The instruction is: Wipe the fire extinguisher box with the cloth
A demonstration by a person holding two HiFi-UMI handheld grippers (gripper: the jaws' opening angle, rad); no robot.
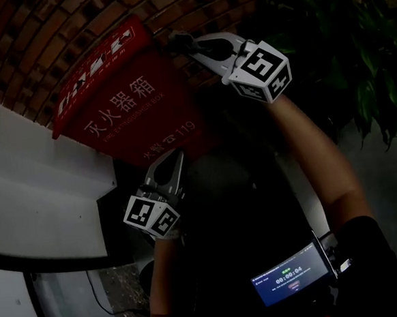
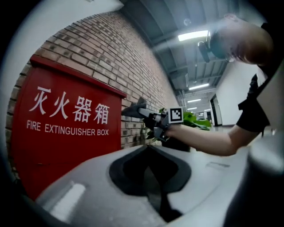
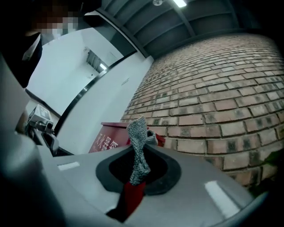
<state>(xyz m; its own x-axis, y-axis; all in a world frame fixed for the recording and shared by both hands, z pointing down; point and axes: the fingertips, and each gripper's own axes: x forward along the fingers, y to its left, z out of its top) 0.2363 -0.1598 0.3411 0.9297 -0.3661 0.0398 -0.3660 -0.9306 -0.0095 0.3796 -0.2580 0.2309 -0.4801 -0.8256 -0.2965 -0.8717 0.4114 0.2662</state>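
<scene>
The red fire extinguisher box [image 1: 129,105] stands against the brick wall, with white characters and "FIRE EXTINGUISHER BOX" on its front [image 2: 66,128]. My right gripper [image 1: 178,42] is at the box's top right corner, shut on a grey knitted cloth [image 3: 138,148] that sticks up between its jaws; the cloth [image 1: 173,39] rests near the lid's edge. The left gripper view shows the right gripper [image 2: 148,116] beside the box's upper corner. My left gripper [image 1: 170,162] hangs lower, in front of the box's bottom edge, its jaws together with nothing in them. The box [image 3: 111,138] shows small behind the cloth.
The brick wall [image 1: 52,36] runs behind and to the right of the box. A leafy green plant [image 1: 376,72] stands at the right. A white wall panel [image 1: 36,187] borders the box on the left. A small screen device [image 1: 290,277] hangs near the person's body.
</scene>
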